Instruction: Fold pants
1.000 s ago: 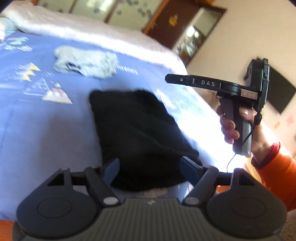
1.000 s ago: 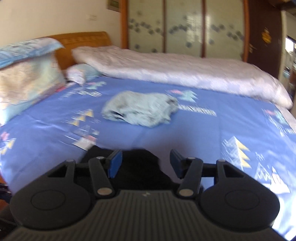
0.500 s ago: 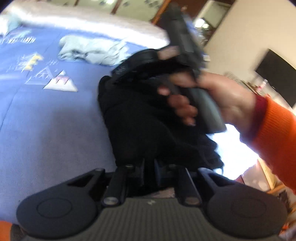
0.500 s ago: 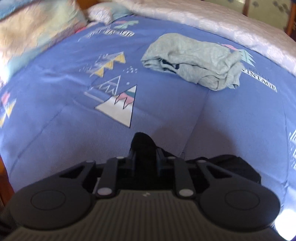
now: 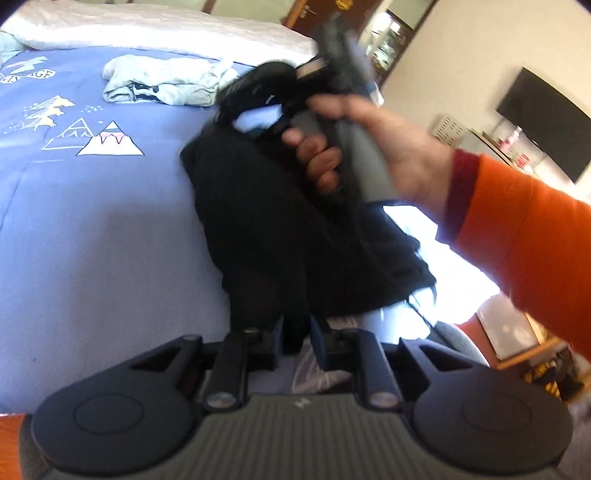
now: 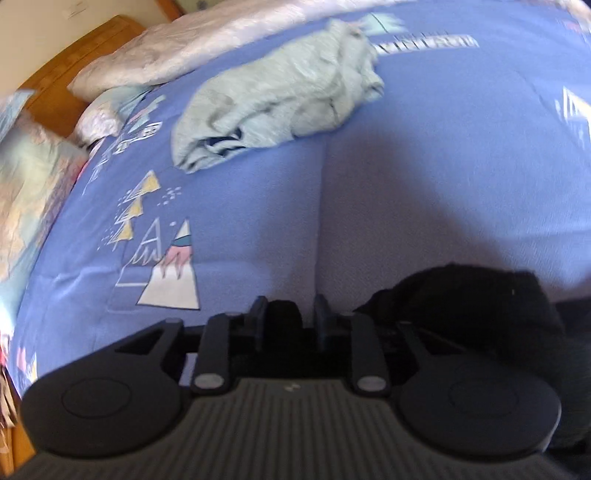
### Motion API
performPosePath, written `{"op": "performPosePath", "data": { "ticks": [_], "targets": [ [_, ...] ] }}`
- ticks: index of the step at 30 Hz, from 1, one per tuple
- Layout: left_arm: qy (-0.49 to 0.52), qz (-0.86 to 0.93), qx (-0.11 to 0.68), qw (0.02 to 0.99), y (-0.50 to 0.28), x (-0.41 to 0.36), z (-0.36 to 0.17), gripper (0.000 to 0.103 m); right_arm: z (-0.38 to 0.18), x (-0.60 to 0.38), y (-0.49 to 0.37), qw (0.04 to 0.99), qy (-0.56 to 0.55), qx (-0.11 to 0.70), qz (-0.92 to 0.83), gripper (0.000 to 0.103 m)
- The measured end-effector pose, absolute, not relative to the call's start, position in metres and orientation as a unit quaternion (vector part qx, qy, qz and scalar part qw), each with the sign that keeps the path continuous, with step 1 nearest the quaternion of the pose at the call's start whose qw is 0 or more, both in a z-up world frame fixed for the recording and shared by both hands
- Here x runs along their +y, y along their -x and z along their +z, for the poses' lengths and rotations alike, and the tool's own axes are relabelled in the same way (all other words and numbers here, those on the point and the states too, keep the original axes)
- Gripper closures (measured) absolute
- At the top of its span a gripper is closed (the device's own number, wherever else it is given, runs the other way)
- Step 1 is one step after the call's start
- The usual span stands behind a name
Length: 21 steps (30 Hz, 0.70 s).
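Black pants point(image 5: 280, 221) lie bunched on the blue bedsheet point(image 5: 92, 240). In the left wrist view my left gripper point(image 5: 296, 341) sits at their near edge. Its jaws are opening, still narrow, and black fabric fills the gap. A hand point(image 5: 373, 147) in an orange sleeve holds the right gripper tilted down over the pants' far end. In the right wrist view my right gripper point(image 6: 290, 321) is opening. A fold of the pants point(image 6: 284, 317) stands between its fingers, with a sliver of sheet showing beside the right pad. More black cloth point(image 6: 480, 306) lies to the right.
A crumpled grey garment point(image 5: 166, 81) point(image 6: 280, 96) lies farther up the bed. A white duvet point(image 5: 147, 29) runs along the far side. Pillows point(image 6: 22, 184) and a wooden headboard point(image 6: 74, 74) are at the left. The bed's right edge and a wall screen point(image 5: 546, 122) lie beyond the sleeve.
Both grippers were open a second ago, then shut on black fabric. The right gripper swung down onto the pants' far end and its jaws have widened again. The left sank slightly.
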<state>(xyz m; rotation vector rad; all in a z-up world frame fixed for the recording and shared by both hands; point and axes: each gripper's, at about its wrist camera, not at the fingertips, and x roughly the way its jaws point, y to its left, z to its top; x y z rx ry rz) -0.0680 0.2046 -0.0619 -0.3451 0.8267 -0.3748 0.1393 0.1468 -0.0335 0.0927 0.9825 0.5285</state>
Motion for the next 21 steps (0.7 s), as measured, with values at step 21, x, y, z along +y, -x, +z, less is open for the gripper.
{"op": "performPosePath", "data": {
  "ticks": [21],
  "targets": [
    [0.229, -0.185, 0.395, 0.87, -0.008, 0.195, -0.057, 0.08, -0.026, -0.078, -0.003, 0.872, -0.179, 0.422, 0.173, 0.056]
  ]
}}
